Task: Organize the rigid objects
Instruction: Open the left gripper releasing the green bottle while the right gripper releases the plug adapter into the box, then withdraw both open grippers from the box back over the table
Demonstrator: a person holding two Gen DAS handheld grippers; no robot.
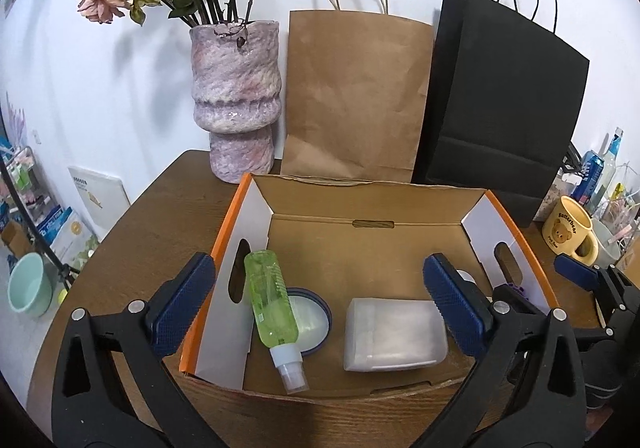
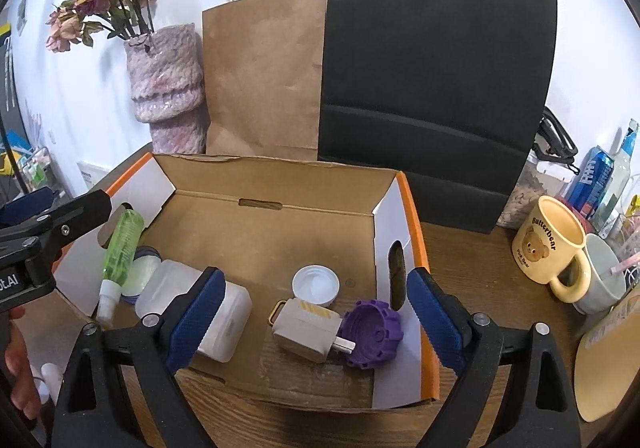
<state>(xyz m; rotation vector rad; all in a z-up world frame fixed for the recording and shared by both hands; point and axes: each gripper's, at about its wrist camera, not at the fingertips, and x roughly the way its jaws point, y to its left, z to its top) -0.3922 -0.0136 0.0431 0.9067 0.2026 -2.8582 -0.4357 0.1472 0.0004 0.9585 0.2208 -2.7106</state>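
Both the left gripper (image 1: 324,300) and the right gripper (image 2: 314,310) hang wide open and empty over the cardboard box (image 2: 280,184) on the wooden table (image 1: 152,208). Inside, a green spray bottle (image 1: 272,306) leans across a round blue-rimmed lid (image 1: 316,318), hiding part of it, beside a frosted plastic container (image 1: 394,334). The right wrist view also shows a white cap (image 2: 315,285), a grey plug (image 2: 306,330) and a purple cap (image 2: 374,334), which the left view's right finger (image 1: 456,306) mostly blocks.
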